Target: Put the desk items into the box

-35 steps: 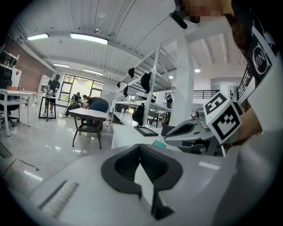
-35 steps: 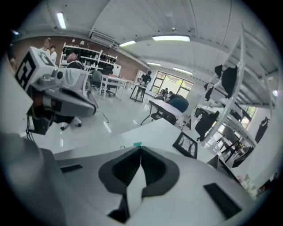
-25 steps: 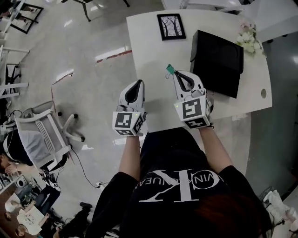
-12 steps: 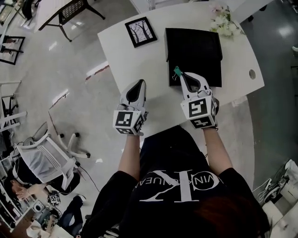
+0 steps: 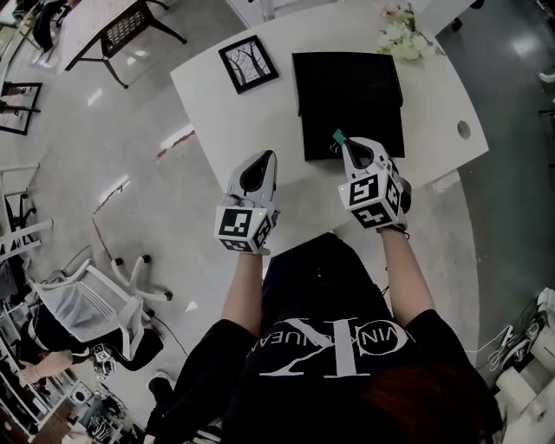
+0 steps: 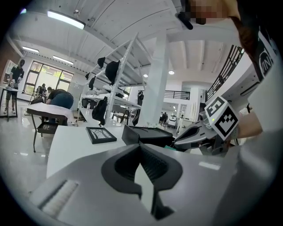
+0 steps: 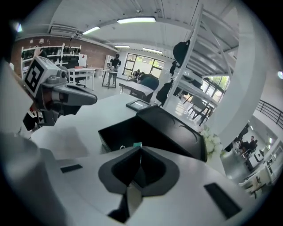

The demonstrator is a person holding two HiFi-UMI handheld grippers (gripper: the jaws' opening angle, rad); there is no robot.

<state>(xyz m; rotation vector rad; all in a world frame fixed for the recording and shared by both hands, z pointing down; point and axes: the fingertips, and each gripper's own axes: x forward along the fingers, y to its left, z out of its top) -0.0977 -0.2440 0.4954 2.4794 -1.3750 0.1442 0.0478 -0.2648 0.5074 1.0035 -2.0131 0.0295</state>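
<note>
An open black box [image 5: 347, 91] stands on the white table [image 5: 221, 121], its lid folded back on the far side. My right gripper [image 5: 341, 142] is at the box's near edge, shut on a small green clip [image 5: 337, 136]. In the right gripper view the green clip [image 7: 137, 145] shows just past the gripper [image 7: 140, 153], with the box's dark inside [image 7: 132, 130] beyond it. My left gripper [image 5: 266, 156] hovers over the table's near edge, left of the box, shut with nothing in it. A black-framed picture [image 5: 249, 63] lies at the far left.
White flowers [image 5: 395, 35] lie at the table's far right corner, behind the box. A round cable hole [image 5: 464, 130] is in the table's right end. Office chairs [image 5: 95, 299] and another desk [image 5: 113, 26] stand on the floor to the left.
My right gripper has carried the green clip from over the bare table to the box's near edge. The left gripper has stayed shut in about the same place.
</note>
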